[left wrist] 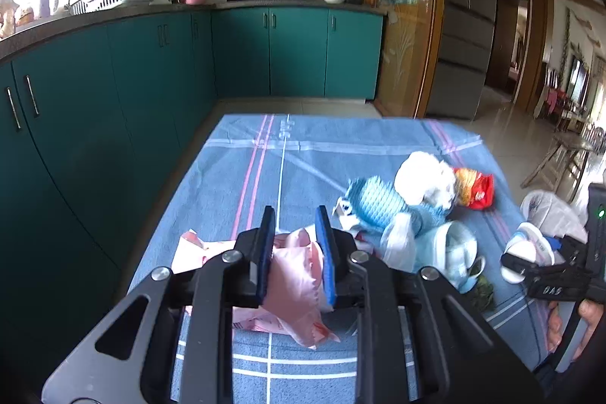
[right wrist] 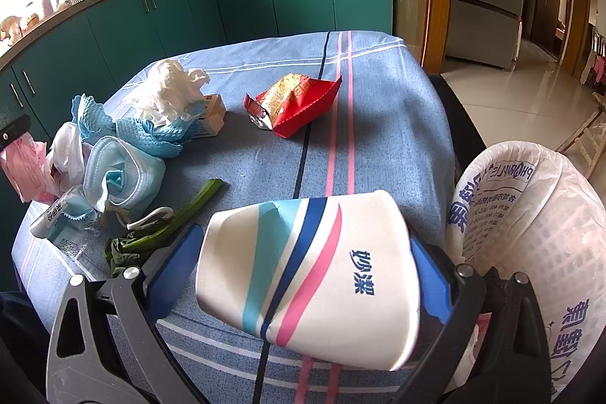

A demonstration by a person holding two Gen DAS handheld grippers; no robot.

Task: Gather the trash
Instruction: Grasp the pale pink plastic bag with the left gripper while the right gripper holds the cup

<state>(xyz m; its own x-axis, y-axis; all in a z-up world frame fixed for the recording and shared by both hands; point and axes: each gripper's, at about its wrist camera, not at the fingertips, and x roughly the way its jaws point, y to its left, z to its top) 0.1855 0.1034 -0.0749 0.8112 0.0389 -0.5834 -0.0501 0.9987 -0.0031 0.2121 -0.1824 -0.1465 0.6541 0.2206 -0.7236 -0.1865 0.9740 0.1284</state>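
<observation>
My left gripper (left wrist: 295, 218) is shut on a pink plastic wrapper (left wrist: 291, 290) lifted a little above the blue cloth table (left wrist: 246, 169). My right gripper (right wrist: 303, 245) is shut on a crushed white paper cup (right wrist: 310, 275) with blue and pink stripes, held at the table's right edge beside a white lined trash bin (right wrist: 538, 252). On the table lie a red snack bag (right wrist: 299, 105), a white tissue wad (right wrist: 170, 89), a blue cloth (right wrist: 151, 135), a blue face mask (right wrist: 121, 173) and a green vegetable stalk (right wrist: 174, 222).
A small carton (right wrist: 214, 116) sits behind the tissue, and a clear-wrapped packet (right wrist: 57, 218) lies at the table's left edge. Teal kitchen cabinets (left wrist: 151, 63) run along the left and back. Tiled floor and a wooden chair (left wrist: 560, 158) lie to the right.
</observation>
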